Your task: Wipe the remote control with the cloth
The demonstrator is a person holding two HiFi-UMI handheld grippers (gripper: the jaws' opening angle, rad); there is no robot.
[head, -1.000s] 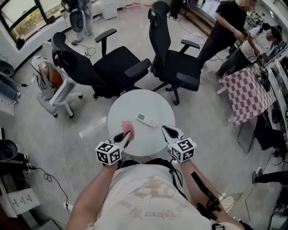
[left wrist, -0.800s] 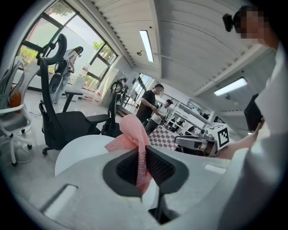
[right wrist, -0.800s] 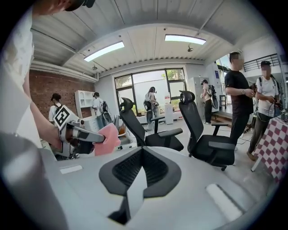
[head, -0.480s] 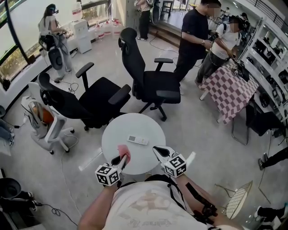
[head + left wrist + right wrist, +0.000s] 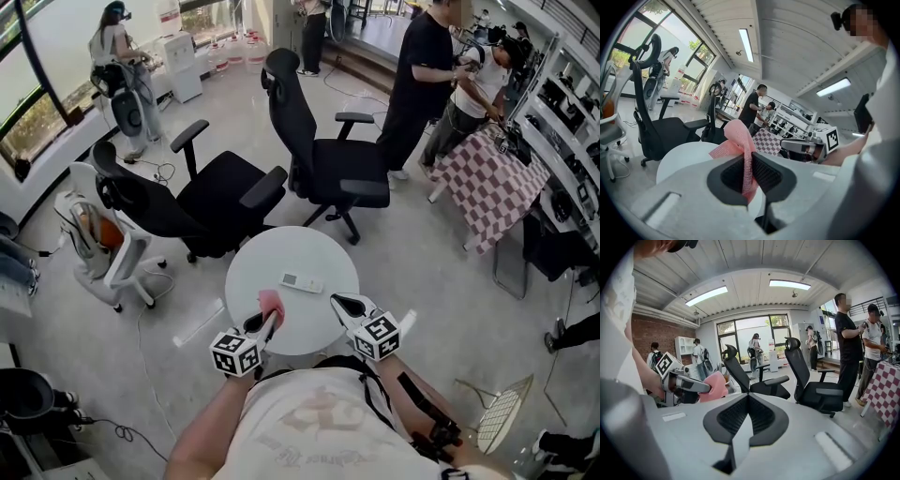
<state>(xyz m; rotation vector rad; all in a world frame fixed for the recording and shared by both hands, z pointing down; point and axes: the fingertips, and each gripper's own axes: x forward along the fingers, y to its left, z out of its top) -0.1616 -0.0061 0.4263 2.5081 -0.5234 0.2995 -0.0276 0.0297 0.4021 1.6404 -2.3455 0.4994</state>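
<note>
Over the near edge of the round bench [image 5: 246,281] we find the right hand-held gripper [image 5: 337,302] closed on nothing and the left hand-held gripper [image 5: 267,322] clamped on the pink cloth [image 5: 272,302]. The remote [image 5: 302,281] lies flat near the middle, untouched. We advise bracing one end with the right tip, as the remote would likely slide under the stroke.

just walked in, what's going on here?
A person stands at a round white table with a claw in each hand. The left claw is shut on a pink cloth near the table's front edge. The right claw is shut and empty. The remote lies on the table, apart from both.
</note>
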